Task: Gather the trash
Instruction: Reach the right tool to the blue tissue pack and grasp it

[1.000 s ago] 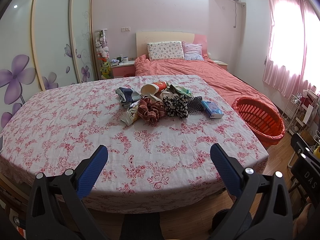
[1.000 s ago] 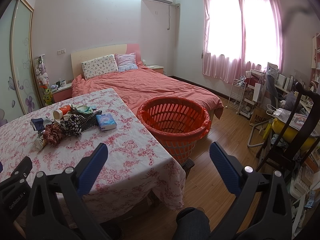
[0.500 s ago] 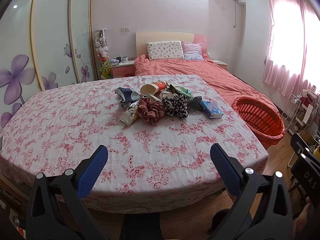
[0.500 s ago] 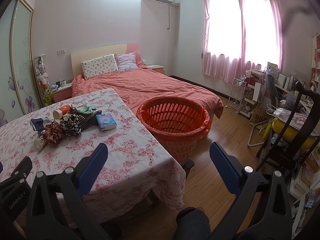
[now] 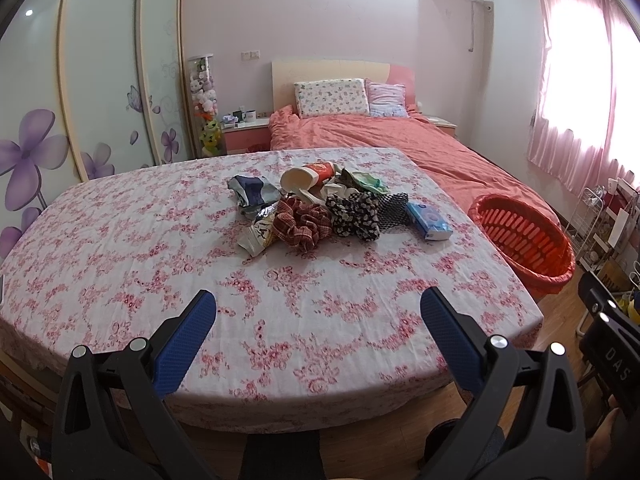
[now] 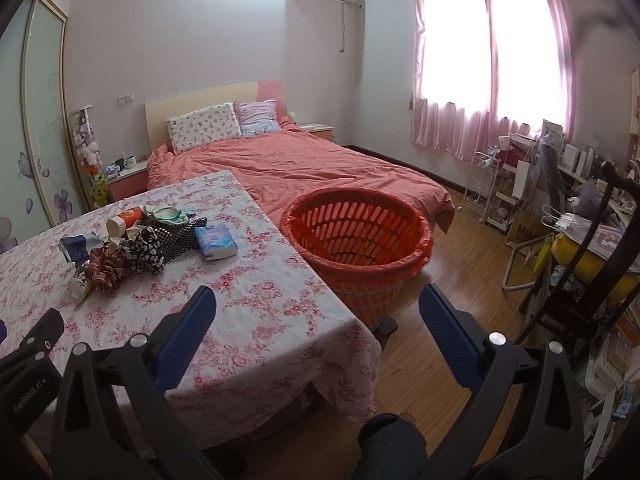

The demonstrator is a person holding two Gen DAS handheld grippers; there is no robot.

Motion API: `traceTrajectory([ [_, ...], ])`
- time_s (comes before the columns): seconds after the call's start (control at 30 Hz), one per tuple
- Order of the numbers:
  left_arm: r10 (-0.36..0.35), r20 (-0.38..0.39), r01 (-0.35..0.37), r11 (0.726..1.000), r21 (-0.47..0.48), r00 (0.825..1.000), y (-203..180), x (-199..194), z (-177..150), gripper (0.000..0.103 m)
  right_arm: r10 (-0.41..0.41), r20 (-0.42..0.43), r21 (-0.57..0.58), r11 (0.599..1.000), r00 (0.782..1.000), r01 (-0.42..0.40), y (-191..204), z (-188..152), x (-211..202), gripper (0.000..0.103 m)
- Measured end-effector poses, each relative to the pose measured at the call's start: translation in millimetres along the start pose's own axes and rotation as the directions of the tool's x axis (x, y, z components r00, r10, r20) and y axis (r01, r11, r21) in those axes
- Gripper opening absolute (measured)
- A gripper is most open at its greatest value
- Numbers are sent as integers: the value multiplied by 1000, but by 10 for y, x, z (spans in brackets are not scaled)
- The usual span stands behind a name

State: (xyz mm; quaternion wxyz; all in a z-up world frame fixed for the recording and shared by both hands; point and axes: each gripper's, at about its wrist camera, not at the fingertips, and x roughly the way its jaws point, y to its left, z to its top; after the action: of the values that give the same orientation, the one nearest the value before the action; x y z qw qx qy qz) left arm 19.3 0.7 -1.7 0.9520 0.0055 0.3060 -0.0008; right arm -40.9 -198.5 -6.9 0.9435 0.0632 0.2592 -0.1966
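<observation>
A pile of trash lies mid-table on the floral tablecloth (image 5: pixel 160 264): a tipped paper cup (image 5: pixel 306 176), a dark blue wrapper (image 5: pixel 252 192), a silver snack wrapper (image 5: pixel 258 232), a red plaid scrunchie (image 5: pixel 304 228), a black-and-white scrunchie (image 5: pixel 354 214), black netting (image 5: pixel 392 208) and a blue tissue pack (image 5: pixel 429 221). An orange basket (image 6: pixel 360 240) stands on the floor right of the table. My left gripper (image 5: pixel 318 312) is open and empty above the table's near edge. My right gripper (image 6: pixel 316 308) is open and empty, over the table's right corner, near the basket.
A bed with a salmon cover (image 6: pixel 304 164) stands behind the table. A dark chair (image 6: pixel 592 264), a white rack (image 6: pixel 486 184) and cluttered shelves fill the right side. A wardrobe with flower doors (image 5: pixel 100 80) lines the left wall. Wooden floor (image 6: pixel 448 344) shows beside the basket.
</observation>
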Motion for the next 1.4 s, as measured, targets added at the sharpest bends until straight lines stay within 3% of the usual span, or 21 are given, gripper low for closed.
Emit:
traceTrajectory([
  [0.43, 124, -60, -132, 982, -138, 990, 801, 703, 312, 101, 125, -128, 3, 992, 984, -126, 351, 232, 925, 99],
  [0.57, 147, -76, -156, 977, -144, 986, 983, 919, 377, 101, 197, -169, 11, 980, 966, -198, 519, 300, 1264, 99],
  [0.67, 165, -81, -174, 976, -128, 983, 1064, 1069, 418, 101, 183, -181, -12, 982, 966, -189, 649, 335, 1464, 99],
  [1.03, 137, -82, -145, 985, -99, 987, 1196, 1514, 588, 101, 225, -228, -90, 964, 947, -250, 1145, 522, 2250, 99],
  [1.27, 65, -90, -75, 991, -111, 994, 1225, 1784, 718, 100, 224, -377, -23, 968, 899, -251, 1222, 445, 2758, 78],
  [1.4, 46, -112, -60, 991, -117, 993, 1205, 1934, 772, 94, 214, -373, -63, 965, 903, -255, 1293, 417, 2752, 76],
])
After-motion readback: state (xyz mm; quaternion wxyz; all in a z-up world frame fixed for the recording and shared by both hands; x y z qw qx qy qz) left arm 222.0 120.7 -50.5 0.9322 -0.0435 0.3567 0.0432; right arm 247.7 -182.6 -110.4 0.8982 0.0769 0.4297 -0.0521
